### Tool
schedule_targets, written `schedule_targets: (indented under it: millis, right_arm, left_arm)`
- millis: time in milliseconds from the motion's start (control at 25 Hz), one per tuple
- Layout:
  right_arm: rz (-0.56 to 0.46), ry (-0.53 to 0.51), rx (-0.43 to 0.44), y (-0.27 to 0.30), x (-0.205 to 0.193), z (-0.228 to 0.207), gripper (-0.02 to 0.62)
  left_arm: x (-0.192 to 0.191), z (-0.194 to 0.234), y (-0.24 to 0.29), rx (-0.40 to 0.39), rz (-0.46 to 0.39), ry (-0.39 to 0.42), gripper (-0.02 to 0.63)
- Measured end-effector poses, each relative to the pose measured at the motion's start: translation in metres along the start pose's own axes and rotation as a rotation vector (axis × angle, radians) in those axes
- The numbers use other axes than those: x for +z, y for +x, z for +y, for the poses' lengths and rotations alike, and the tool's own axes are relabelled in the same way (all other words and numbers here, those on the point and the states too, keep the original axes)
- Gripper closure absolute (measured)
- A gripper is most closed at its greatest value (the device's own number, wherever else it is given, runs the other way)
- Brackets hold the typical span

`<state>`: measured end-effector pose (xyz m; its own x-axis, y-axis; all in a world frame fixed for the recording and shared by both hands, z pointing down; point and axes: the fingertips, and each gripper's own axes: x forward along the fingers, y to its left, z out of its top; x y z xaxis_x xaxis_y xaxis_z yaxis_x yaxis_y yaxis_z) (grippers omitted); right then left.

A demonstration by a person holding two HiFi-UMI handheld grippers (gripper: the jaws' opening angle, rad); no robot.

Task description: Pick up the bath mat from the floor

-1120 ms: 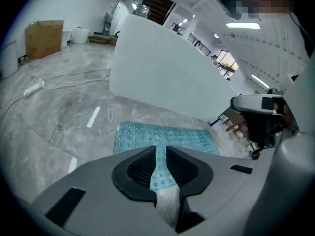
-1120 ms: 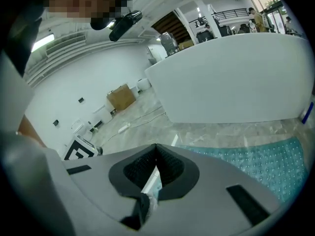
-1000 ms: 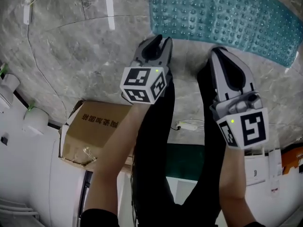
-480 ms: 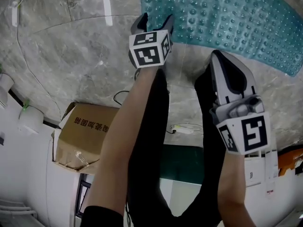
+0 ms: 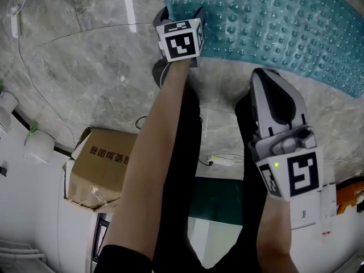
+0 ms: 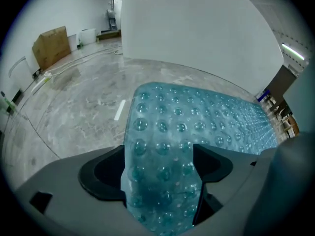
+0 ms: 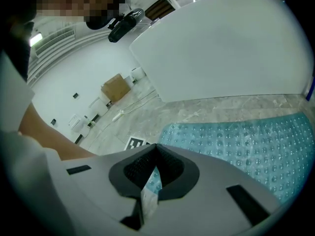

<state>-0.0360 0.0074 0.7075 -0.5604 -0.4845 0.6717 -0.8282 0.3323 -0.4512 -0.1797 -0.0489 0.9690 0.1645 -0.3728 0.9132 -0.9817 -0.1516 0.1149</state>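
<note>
Left gripper (image 5: 180, 15) down at near corner of teal studded bath mat (image 5: 273, 21) — jaws just opened wide, mat edge between them, not pinched. Mat lying on grey marbled floor (image 5: 85, 67). Right gripper (image 5: 267, 77) clenched shut, nothing in it, clear of the mat — pointing toward its near edge. Cardboard box (image 5: 102, 164) on floor beside the person's legs.

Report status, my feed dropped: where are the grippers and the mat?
Left gripper just opened, bath mat edge between fingers. Right gripper shut, empty. Nothing in the way.
</note>
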Motion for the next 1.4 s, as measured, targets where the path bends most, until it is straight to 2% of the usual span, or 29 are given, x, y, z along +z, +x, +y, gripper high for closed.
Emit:
schedule_targets:
  millis: [120,360,760,1040,1080,1120,1240,1400]
  right_arm:
    - [-0.004,-0.003,0.007,0.003,0.003,0.001,0.582]
    - [0.011,0.023,0.021,0.005,-0.002,0.000,0.582]
    - [0.011,0.035,0.021,0.003,-0.001,-0.004,0.583]
    - [0.007,0.040,0.023,0.002,-0.001,-0.005,0.583]
    - [0.008,0.038,0.024,0.002,-0.002,-0.005,0.583]
    - [0.007,0.036,0.025,0.002,-0.001,-0.005,0.583]
    - [0.001,0.038,0.024,0.001,0.001,-0.006,0.583]
    - [-0.004,0.029,0.025,0.000,0.004,-0.005,0.583]
  left_arm:
    - [0.005,0.005,0.011,0.010,-0.004,-0.008,0.169]
    - [0.004,0.005,0.023,0.014,0.041,-0.016,0.150]
    - [0.005,0.002,0.023,0.042,0.030,-0.001,0.162]
    - [0.006,-0.003,0.020,0.029,0.026,0.020,0.255]
    - [0.006,-0.002,0.019,0.039,0.024,0.029,0.296]
    - [0.007,0.000,0.017,0.053,0.022,0.038,0.406]
    - [0.007,0.002,0.014,0.067,0.022,0.044,0.429]
    - [0.008,-0.008,0.010,0.034,0.043,0.066,0.484]
